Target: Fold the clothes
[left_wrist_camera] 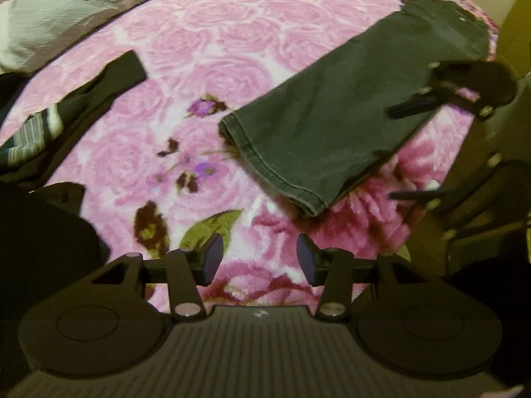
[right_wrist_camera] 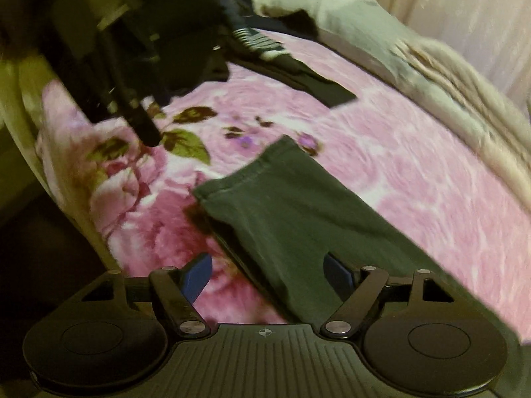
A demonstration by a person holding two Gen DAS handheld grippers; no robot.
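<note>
Dark grey-green trousers (left_wrist_camera: pixel 348 122) lie folded lengthwise on a pink rose-patterned blanket (left_wrist_camera: pixel 205 46), hem end toward me. My left gripper (left_wrist_camera: pixel 259 258) is open and empty, hovering over the blanket just short of the hem. My right gripper also shows in the left wrist view (left_wrist_camera: pixel 405 152), open, at the trousers' right edge. In the right wrist view the right gripper (right_wrist_camera: pixel 268 278) is open with the trousers (right_wrist_camera: pixel 292 219) lying between and below its jaws, not gripped. The left gripper (right_wrist_camera: pixel 146 129) appears there at upper left over the blanket (right_wrist_camera: pixel 415 172).
A pile of dark and striped clothes (left_wrist_camera: pixel 66 112) lies at the blanket's left side, and it also shows in the right wrist view (right_wrist_camera: pixel 282 66). A grey-beige bedcover and pillows (left_wrist_camera: pixel 66 10) lie at the far edge. The bed's edge drops off at the right (left_wrist_camera: pixel 511 33).
</note>
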